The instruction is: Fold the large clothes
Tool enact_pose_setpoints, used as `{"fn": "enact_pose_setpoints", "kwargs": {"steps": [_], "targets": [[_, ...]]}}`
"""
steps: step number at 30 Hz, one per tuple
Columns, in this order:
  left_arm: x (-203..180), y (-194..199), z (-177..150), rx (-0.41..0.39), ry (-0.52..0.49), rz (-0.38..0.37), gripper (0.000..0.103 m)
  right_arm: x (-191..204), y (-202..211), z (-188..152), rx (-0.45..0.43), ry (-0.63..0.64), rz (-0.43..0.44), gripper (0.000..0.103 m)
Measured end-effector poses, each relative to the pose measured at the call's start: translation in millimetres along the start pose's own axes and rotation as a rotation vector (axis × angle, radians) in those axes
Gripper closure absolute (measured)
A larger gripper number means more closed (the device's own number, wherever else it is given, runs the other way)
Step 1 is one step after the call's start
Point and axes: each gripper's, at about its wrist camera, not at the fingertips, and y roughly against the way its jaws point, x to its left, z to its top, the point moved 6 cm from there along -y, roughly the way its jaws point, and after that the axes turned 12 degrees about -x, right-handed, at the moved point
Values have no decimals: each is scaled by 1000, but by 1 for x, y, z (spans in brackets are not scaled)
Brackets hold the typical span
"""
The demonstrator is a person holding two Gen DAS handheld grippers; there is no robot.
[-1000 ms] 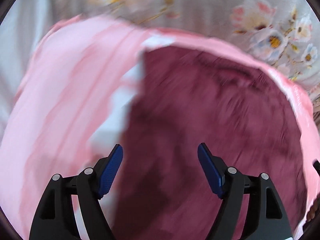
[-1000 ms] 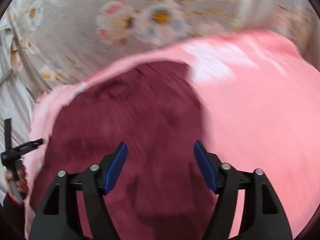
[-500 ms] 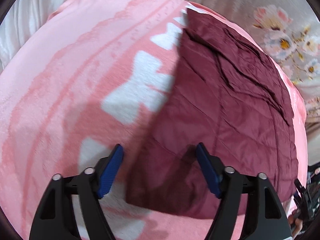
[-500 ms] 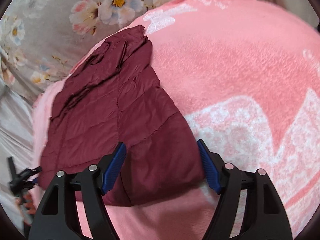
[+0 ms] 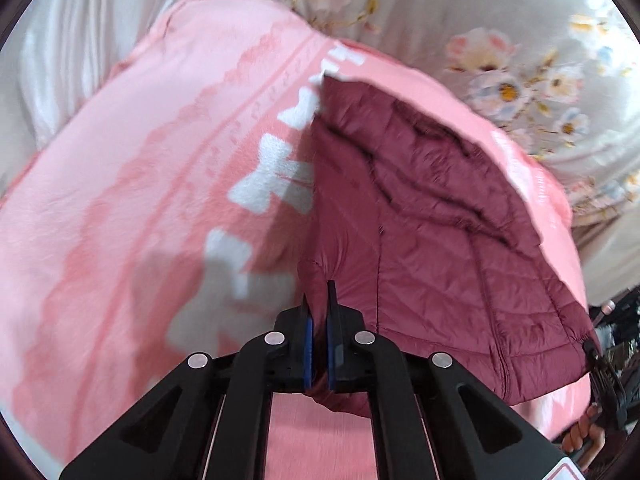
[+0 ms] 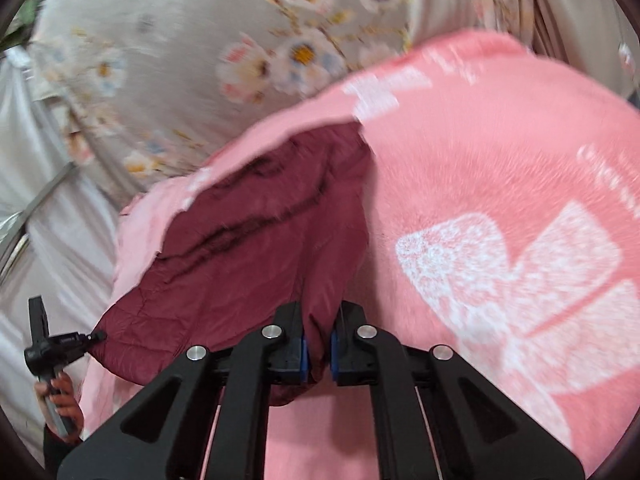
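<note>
A maroon quilted jacket [image 5: 440,248] lies on a pink blanket [image 5: 140,200] with white bow shapes. My left gripper [image 5: 318,304] is shut on the jacket's near left corner and lifts that edge a little. My right gripper [image 6: 318,320] is shut on the jacket's near right corner [image 6: 260,240], also raised off the blanket [image 6: 500,160]. The far end of the jacket lies creased near the blanket's far edge. Each view shows the other gripper at its frame edge, holding the opposite corner.
A grey floral bedsheet [image 5: 500,40] lies beyond the blanket and also shows in the right wrist view [image 6: 200,40]. Pale curtain fabric [image 5: 60,60] hangs at the far left. Dark clutter [image 5: 620,320] sits at the right edge.
Both grippers were open over the jacket's near edge; now both have shut on its near corners and lifted them slightly. The view has pulled back.
</note>
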Motion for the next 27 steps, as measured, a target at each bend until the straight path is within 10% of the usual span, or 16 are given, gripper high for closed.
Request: {"fn": "enact_pose_setpoints", "kwargs": {"steps": [11, 27], "targets": [[-48, 147, 54, -304, -90, -60, 101, 56, 106, 93, -327, 69, 119, 97], [-55, -89, 114, -138, -157, 277, 100, 0, -115, 94, -120, -37, -107, 97]]}}
